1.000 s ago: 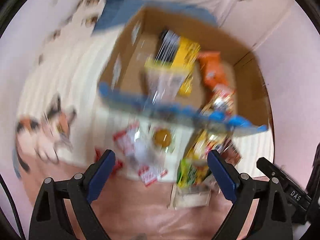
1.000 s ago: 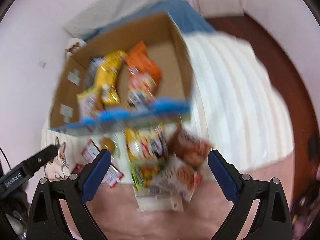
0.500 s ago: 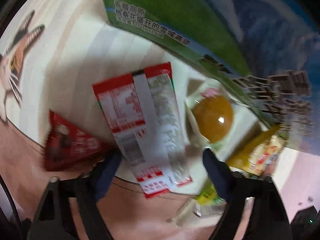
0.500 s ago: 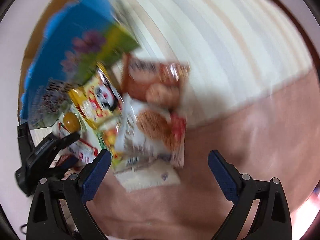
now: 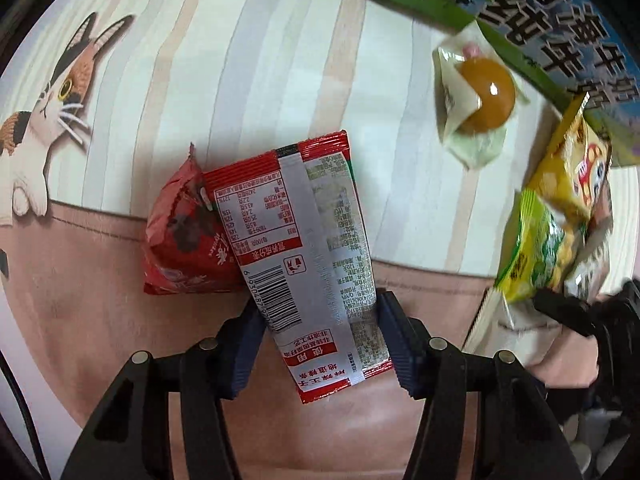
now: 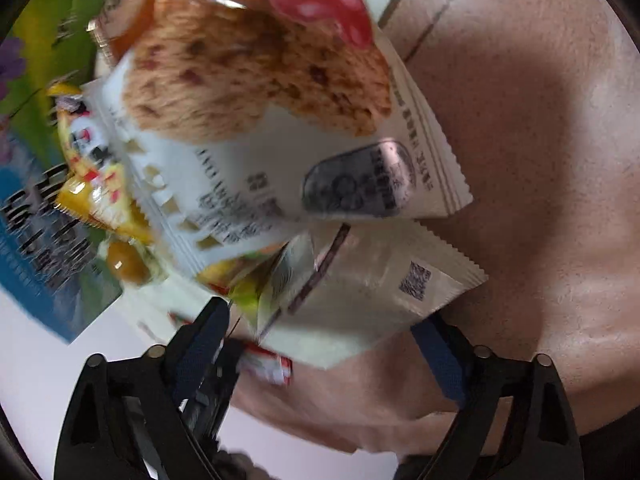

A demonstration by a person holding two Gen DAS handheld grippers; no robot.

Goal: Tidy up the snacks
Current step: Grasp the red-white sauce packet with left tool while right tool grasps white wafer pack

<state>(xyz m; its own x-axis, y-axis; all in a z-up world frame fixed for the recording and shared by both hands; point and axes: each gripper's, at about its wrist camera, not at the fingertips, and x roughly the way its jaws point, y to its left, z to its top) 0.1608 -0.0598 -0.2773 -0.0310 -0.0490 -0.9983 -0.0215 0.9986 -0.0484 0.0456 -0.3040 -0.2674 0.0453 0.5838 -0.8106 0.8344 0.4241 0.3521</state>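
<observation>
Snacks lie scattered on the bed cover; left hand-held gripper (image 5: 320, 340) has dropped from above the box and its jaws have just been closing, now pinching the red-and-silver packet (image 5: 308, 256), so pickup begins. Packet's long axis runs toward the camera, slightly tilted. Right hand-held gripper (image 6: 324, 344), jaws also closing, straddles the beige packet (image 6: 372, 300); contact unclear.

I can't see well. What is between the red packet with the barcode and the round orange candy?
Only bare striped blanket between the red-and-silver packet and the wrapped orange candy, in the left wrist view.
</observation>
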